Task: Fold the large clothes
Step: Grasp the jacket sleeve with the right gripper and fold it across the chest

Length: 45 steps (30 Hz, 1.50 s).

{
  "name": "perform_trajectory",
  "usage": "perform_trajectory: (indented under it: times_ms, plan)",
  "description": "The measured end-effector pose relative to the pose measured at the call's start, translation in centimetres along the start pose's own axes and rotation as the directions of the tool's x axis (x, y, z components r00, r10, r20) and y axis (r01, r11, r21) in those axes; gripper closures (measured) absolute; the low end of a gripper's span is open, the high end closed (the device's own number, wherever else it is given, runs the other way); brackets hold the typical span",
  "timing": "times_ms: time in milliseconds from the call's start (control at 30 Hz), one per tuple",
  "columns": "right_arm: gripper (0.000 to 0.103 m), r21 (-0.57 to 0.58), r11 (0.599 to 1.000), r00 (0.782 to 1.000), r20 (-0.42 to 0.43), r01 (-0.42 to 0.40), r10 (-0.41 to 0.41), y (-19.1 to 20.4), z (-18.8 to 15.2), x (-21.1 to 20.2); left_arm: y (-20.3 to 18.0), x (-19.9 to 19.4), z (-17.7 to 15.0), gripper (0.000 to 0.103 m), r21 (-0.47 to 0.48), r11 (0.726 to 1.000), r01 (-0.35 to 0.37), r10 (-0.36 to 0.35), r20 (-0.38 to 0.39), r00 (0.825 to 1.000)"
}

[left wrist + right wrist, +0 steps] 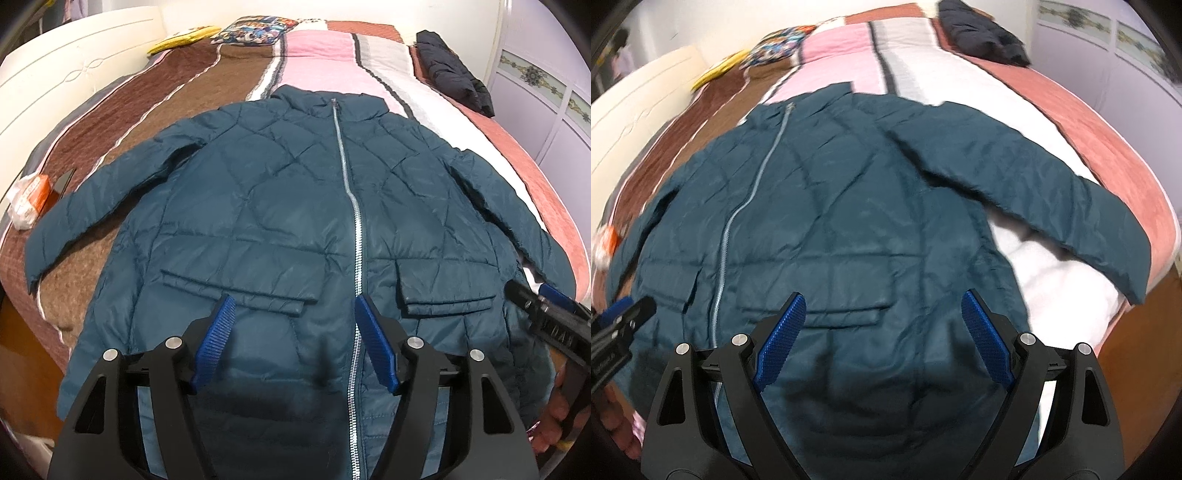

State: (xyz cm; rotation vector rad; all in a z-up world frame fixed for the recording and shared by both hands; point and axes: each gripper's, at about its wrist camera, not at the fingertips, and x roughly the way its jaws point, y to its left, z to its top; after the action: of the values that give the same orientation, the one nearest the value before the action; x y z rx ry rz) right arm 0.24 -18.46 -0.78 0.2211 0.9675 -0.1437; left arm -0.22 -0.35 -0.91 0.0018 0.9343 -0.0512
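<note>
- Teal jacket point(288, 206) is lying front-up on the bed point(155, 110), zipped shut, collar toward the top of the frame, hem running under the camera at the bottom.
- Silver zip point(349, 206) is running down the middle in the left view; in the right view it is sitting left of centre.
- Both sleeves are spreading out to the sides; the one at lower right of the right view is lying across white bedding, apart from the body.
- Two flap pockets are showing low on the front, one each side of the zip.
- Left gripper point(295, 317) is hovering over the lower front, jaws standing wide, nothing between the blue pads point(218, 339); no earlier view to compare.
- Right gripper point(882, 314) is hovering over the other pocket, jaws wide apart, holding nothing; this view is blurring slightly.
- Each gripper is poking into the other's view at the frame edge.
- Striped cover is showing brown at left, pink and white in the middle, rust at right.
- Dark garment point(454, 74) is lying at upper right of the bed, well apart from the jacket.
- Patterned pillow point(255, 29) and something yellow point(181, 38) are sitting at the top.
- Orange-and-white packet point(31, 199) is resting at the left edge, near the sleeve cuff.
</note>
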Motion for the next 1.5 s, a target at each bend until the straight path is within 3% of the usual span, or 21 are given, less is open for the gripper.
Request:
perform_trajectory:
  times_ms: [133, 267, 333, 533, 600, 700, 933, 1033, 1100, 1133, 1200, 1300, 1367, 1433, 1500]
  plan:
    - [0.017, 0.126, 0.992, 1.000, 0.000, 0.015, -0.015, -3.8, 1.1, -0.1, -0.4, 0.3, 0.7, 0.036, 0.020, 1.000, 0.020, -0.020, -0.001, 1.000]
    - [0.017, 0.299, 0.954, 1.000, 0.001, 0.028, -0.029, -9.4, 1.9, -0.4, -0.8, 0.7, 1.2, 0.036, 0.037, 0.999, 0.040, -0.040, -0.006, 0.999]
    - [0.017, 0.405, 0.914, 1.000, -0.006, 0.019, -0.018, -12.4, 2.0, -0.5, -1.0, 0.9, 1.4, 0.036, 0.046, 0.998, 0.049, -0.048, -0.011, 0.999]
    - [0.024, 0.711, 0.697, 0.994, 0.016, -0.091, 0.112, -21.1, 1.3, 0.6, -1.2, 1.9, 2.3, 0.036, 0.064, 0.996, 0.061, -0.059, -0.035, 0.998]
    - [0.027, 0.781, 0.610, 0.986, 0.040, -0.131, 0.160, -23.1, 0.9, 1.2, -1.2, 2.1, 2.6, 0.036, 0.065, 0.996, 0.062, -0.059, -0.042, 0.997]
    - [0.030, 0.829, 0.540, 0.982, 0.053, -0.144, 0.181, -24.5, 0.8, 1.9, -1.0, 2.3, 3.1, 0.036, 0.059, 0.996, 0.063, -0.060, -0.049, 0.997]
    - [0.037, 0.861, 0.496, 0.993, 0.076, -0.113, 0.095, -27.0, 1.4, 3.6, -0.4, 2.8, 4.1, 0.036, 0.046, 0.998, 0.049, -0.046, -0.065, 0.997]
    - [0.053, 0.894, 0.437, 0.994, 0.077, -0.101, 0.073, -28.3, 1.4, 4.4, 0.1, 3.0, 4.6, 0.036, 0.037, 0.999, 0.037, -0.035, -0.068, 0.997]
    - [0.082, 0.888, 0.454, 0.998, 0.062, -0.065, 0.022, -28.9, 2.1, 4.3, 0.5, 3.1, 5.0, 0.036, 0.026, 0.999, 0.031, -0.030, -0.069, 0.997]
    - [0.087, 0.876, 0.479, 0.998, 0.061, -0.056, 0.005, -28.8, 2.6, 4.2, 0.7, 3.1, 5.3, 0.036, 0.020, 0.999, 0.030, -0.028, -0.069, 0.997]
    - [0.094, 0.820, 0.572, 0.996, 0.061, -0.014, -0.064, -28.2, 4.5, 3.2, 1.1, 3.0, 5.7, 0.036, 0.006, 1.000, 0.027, -0.027, -0.062, 0.998]
    - [0.096, 0.696, 0.715, 0.973, 0.112, 0.067, -0.200, -25.2, 8.7, 0.9, 1.6, 2.9, 6.2, 0.036, -0.001, 1.000, 0.022, -0.022, -0.049, 0.999]
    - [0.096, 0.593, 0.800, 0.952, 0.186, 0.087, -0.242, -22.5, 11.6, -0.9, 2.0, 2.9, 6.4, 0.036, -0.007, 1.000, 0.017, -0.017, -0.046, 0.999]
    - [0.096, 0.466, 0.881, 0.933, 0.274, 0.082, -0.232, -18.8, 14.3, -2.7, 2.6, 2.8, 6.5, 0.036, -0.024, 1.000, 0.012, -0.013, -0.041, 0.999]
    - [0.096, 0.270, 0.959, 0.907, 0.377, 0.084, -0.185, -12.9, 17.0, -4.5, 3.3, 2.6, 6.6, 0.036, -0.044, 0.999, 0.006, -0.007, -0.032, 0.999]
